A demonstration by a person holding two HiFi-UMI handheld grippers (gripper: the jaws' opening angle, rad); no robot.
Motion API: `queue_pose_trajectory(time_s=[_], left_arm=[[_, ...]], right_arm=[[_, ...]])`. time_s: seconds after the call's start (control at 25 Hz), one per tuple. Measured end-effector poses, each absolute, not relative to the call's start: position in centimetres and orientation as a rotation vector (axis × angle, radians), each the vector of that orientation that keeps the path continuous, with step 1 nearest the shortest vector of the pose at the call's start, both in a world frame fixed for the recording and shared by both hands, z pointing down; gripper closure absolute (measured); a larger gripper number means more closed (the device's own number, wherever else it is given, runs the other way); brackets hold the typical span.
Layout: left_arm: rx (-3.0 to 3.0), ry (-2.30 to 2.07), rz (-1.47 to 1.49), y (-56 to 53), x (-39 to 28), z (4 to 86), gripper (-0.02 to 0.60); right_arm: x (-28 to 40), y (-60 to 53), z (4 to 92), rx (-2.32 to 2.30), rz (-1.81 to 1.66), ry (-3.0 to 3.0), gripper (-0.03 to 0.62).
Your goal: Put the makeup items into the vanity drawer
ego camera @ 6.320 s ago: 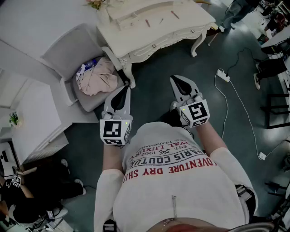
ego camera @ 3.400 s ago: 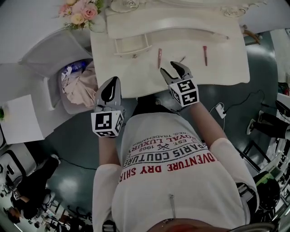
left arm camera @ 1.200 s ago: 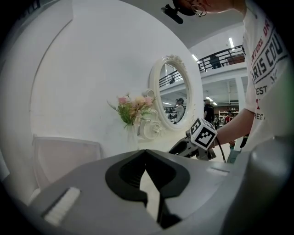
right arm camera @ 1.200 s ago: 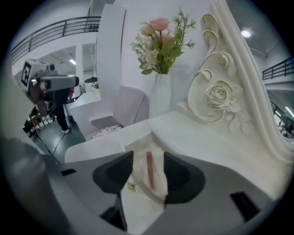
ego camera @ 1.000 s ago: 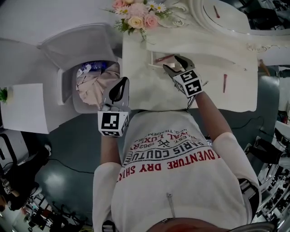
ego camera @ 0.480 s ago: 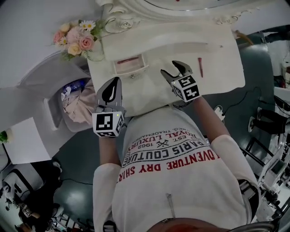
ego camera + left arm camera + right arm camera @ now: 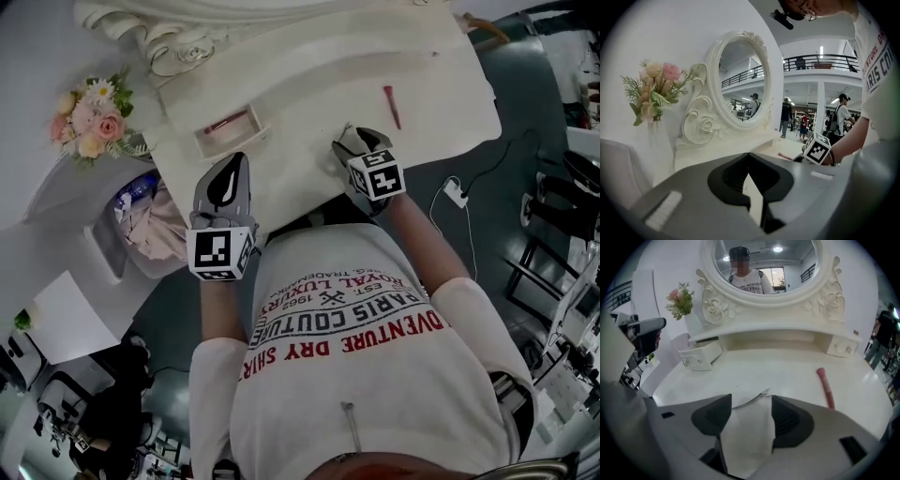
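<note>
Evidently one reddish stick-shaped item (image 7: 223, 124) already lies in the small cream drawer (image 7: 230, 133), which is pulled out at the vanity's left so things can be dropped in. The right gripper (image 7: 349, 142) hangs low over the glossy white vanity tabletop (image 7: 309, 75), jaws spread wide. A thin silvery metal clip (image 7: 757, 400) lies between its tips, so I'd guess that's the next pick. A pink-red makeup stick (image 7: 391, 105) waits further right. The left gripper (image 7: 231, 167) idles by the table's front-left edge, jaws pressed together on nothing. Only the right gripper view shows the clip, which the gripper hides in the head view. Only the head view sees into the drawer.
</note>
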State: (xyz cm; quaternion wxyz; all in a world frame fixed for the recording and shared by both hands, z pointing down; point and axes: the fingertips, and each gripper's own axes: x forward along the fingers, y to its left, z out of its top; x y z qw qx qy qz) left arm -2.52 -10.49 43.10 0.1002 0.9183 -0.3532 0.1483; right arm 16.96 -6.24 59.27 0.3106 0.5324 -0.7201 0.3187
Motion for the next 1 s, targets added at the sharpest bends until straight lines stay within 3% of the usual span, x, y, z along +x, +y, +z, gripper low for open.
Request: queue_pose_trajectory(time_s=[0.32, 0.48, 0.52, 1.0], left_arm=[[2.711, -1.006, 0.489, -9.6, -1.9, 43.8, 0.571], [2.707, -1.012, 0.491, -9.3, -2.1, 43.8, 0.571], [2.707, -1.018, 0.488, -9.3, -2.1, 43.7, 0.571], [2.708, -1.175, 0.403, -9.6, -3.7, 40.9, 0.571]], right_arm=[[17.5, -6.7, 60.7, 1.502, 0.871, -1.786, 0.361], [17.5, -6.5, 60.9, 1.442, 0.849, -1.771, 0.463], [17.5, -6.4, 61.0, 1.423, 0.862, -1.775, 0.572], [15.5, -9.6, 55.5, 1.323, 0.727, -1.959, 0.577]])
